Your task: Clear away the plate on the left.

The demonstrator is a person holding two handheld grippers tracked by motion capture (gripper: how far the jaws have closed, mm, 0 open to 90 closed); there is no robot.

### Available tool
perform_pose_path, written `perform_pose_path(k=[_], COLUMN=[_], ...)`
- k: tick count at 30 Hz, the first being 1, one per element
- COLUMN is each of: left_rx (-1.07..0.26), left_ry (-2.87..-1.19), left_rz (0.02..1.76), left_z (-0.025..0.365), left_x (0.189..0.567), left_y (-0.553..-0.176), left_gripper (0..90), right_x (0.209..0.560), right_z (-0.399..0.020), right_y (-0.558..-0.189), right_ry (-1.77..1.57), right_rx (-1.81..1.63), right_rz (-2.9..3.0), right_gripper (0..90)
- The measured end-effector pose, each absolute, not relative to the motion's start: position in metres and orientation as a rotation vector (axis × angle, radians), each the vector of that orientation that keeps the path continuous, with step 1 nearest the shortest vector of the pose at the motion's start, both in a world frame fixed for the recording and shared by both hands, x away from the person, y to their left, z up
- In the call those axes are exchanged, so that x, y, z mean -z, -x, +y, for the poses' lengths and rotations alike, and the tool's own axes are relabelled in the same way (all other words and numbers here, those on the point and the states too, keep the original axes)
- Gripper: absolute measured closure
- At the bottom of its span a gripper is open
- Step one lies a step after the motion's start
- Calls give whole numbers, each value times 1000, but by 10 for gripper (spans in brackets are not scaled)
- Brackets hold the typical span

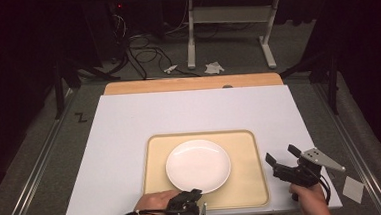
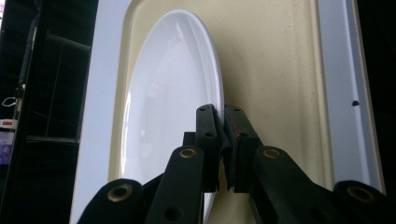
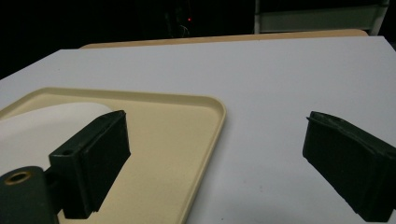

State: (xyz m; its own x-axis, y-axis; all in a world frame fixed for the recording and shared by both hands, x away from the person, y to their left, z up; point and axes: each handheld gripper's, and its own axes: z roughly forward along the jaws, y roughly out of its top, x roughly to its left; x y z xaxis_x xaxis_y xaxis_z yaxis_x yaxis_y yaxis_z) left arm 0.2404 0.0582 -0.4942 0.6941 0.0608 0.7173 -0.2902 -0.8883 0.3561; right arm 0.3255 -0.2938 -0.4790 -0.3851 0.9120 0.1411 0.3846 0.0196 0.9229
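Left gripper [image 1: 196,193]: jaws brought together on the near rim of the white plate [image 1: 198,165] — in the left gripper view the rim passes between the two pads, one jaw over the plate's upper face, the other on its outer side against the tray. The person's left hand [image 1: 155,202] sits just behind it at the tabletop's near edge.

Right gripper [image 1: 281,158]: jaws spread wide apart, nothing between them, positioned over the bare white tabletop [image 1: 129,126] just beside the tray's right edge. The right hand [image 1: 309,193] grips it from below.

The plate lies inside the cream-coloured tray [image 1: 243,149], roughly at its centre. The tray rests on the near half of the tabletop — a wooden strip [image 1: 192,83] shows along the far edge.
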Motion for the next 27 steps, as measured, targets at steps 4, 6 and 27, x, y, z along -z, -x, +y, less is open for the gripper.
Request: perform_pose_path(k=[4,6,27], left_rx=[-1065,-1068,-1055], left_ry=[-2456,-2456,-2428], left_rz=[-175,-175,-165], left_z=[58,58,60], left_x=[494,494,489], left_y=[-240,-240,-237], left_gripper=[844,833,679], right_x=[479,479,479], right_z=[-294,-294,-294], right_y=[-326,-326,-326], right_ry=[-1317,-1316,-1311], right_rx=[-1359,-1358,-1355], right_rz=[1794,1793,1798], right_gripper=[83,82,82])
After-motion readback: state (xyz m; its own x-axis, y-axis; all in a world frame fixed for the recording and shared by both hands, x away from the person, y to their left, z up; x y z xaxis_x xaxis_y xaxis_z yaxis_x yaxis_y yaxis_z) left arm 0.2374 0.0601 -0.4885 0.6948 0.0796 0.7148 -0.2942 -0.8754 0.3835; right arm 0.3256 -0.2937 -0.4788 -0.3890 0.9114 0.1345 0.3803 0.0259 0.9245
